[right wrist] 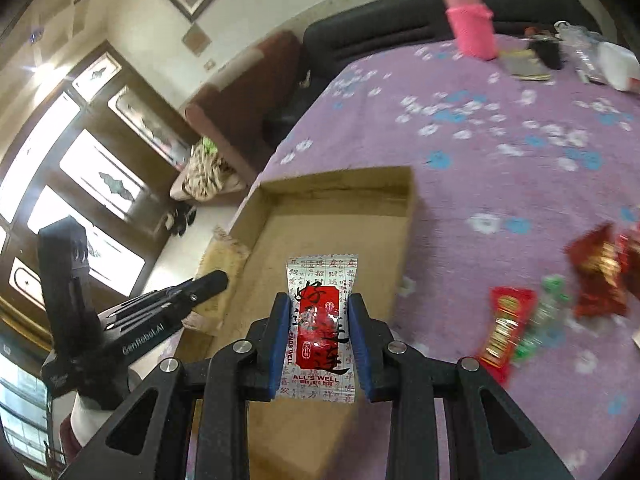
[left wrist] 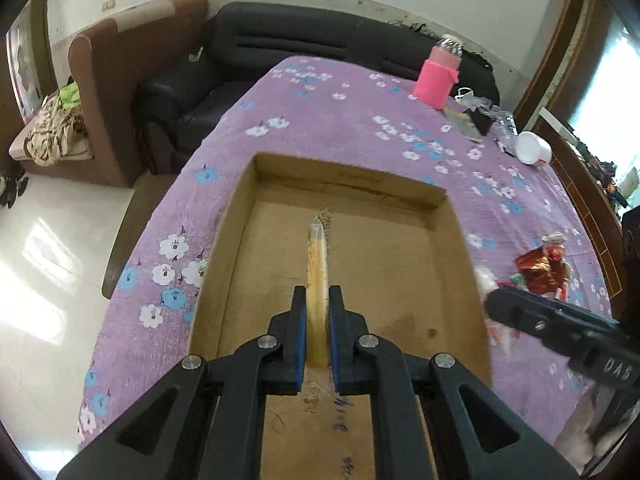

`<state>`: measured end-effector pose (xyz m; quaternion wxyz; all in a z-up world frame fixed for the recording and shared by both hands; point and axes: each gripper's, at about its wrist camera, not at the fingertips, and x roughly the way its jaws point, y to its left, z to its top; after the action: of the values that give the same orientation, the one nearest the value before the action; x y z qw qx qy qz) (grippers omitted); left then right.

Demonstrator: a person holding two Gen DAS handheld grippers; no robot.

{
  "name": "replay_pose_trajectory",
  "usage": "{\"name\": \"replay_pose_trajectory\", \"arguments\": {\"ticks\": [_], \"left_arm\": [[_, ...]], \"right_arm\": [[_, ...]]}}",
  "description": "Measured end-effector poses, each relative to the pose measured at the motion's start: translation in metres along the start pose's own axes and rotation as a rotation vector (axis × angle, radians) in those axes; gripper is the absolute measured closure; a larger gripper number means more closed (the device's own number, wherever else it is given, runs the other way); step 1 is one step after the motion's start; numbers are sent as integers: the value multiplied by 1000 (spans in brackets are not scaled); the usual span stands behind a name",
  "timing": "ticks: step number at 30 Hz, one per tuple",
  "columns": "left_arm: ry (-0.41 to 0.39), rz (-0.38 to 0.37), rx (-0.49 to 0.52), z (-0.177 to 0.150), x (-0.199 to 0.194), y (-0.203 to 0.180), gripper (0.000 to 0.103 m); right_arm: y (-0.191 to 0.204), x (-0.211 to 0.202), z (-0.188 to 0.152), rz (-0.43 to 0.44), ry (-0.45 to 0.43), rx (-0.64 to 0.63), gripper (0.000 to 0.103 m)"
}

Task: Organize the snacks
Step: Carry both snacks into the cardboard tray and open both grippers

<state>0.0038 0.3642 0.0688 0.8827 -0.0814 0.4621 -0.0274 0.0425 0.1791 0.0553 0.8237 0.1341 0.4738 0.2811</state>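
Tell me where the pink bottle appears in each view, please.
Left wrist: pink bottle stands upper right, at the table's far edge.
Right wrist: pink bottle stands top right of centre, by the same edge.
Shared landmark: the cardboard box, nearer than the bottle.

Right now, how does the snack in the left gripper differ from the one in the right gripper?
The left gripper pinches a yellowish packet seen edge-on, thin and plain. The right gripper clamps a white packet face-up, showing a red label and the print "ALL'S WELL". The yellowish one looks longer and narrower; the white one looks wider. Both are held over the cardboard box, not yet released.
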Motion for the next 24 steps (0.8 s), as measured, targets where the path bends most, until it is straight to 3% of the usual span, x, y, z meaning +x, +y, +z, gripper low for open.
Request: {"name": "replay_pose_trajectory", "arguments": {"ticks": [9,10,11,12,13,16,21,24], "left_arm": [[28,-11,-69,13,30,23,92],[26,-15,-75,14,30,25,83],[22,-20,-83,14,29,28,65],[16,-24,-91,14,27,29,55],[0,-29,-102,14,22,31,44],[-45,-45,-120,12,2,34,43],[-116,-54,-108,4,-39,24,40],[-151,-95,-72,-4,-62,2,31]], "right_arm": [[15,61,8,-59,54,-31,70],[17,62,8,-75,46,-37,70],[17,61,8,-83,46,-37,70],[17,59,9,-80,44,-34,69],[17,55,9,-75,35,-27,66],[8,36,12,-45,3,7,55],[-24,-31,7,-9,-85,64,55],[-58,-80,-3,-52,-159,105,55]]}}
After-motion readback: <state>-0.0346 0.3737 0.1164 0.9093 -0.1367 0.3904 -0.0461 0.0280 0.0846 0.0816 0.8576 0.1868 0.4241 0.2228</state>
